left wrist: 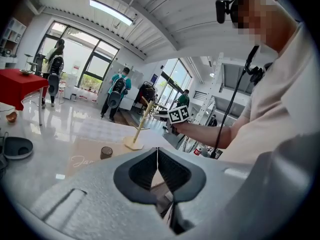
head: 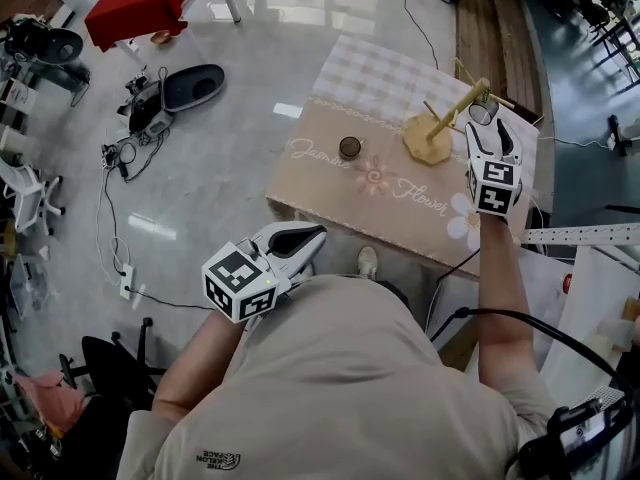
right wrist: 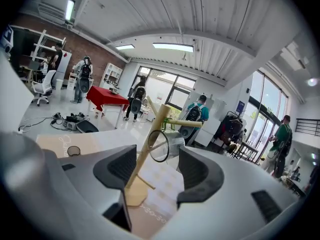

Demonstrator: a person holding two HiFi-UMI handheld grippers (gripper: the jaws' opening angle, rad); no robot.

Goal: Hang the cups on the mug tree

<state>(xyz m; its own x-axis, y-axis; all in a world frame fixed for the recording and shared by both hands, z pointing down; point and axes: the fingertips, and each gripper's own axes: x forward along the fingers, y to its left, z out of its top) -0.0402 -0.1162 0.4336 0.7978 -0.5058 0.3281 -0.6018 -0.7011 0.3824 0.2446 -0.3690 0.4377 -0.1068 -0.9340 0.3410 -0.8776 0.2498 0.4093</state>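
Observation:
A wooden mug tree stands on the right part of the cloth-covered table. From one of its upper pegs hangs a shiny metal cup, held by a green handle. My right gripper is open, its jaws spread either side of that cup without touching it; in the head view the right gripper sits just in front of the tree. A small dark cup stands upright mid-table, left of the tree. My left gripper is shut and empty, off the table's near edge, close to the person's body.
The table's near edge runs diagonally between the grippers. On the floor to the left lie cables and a dark case, and a red-draped table stands beyond. Several people stand far off in the room.

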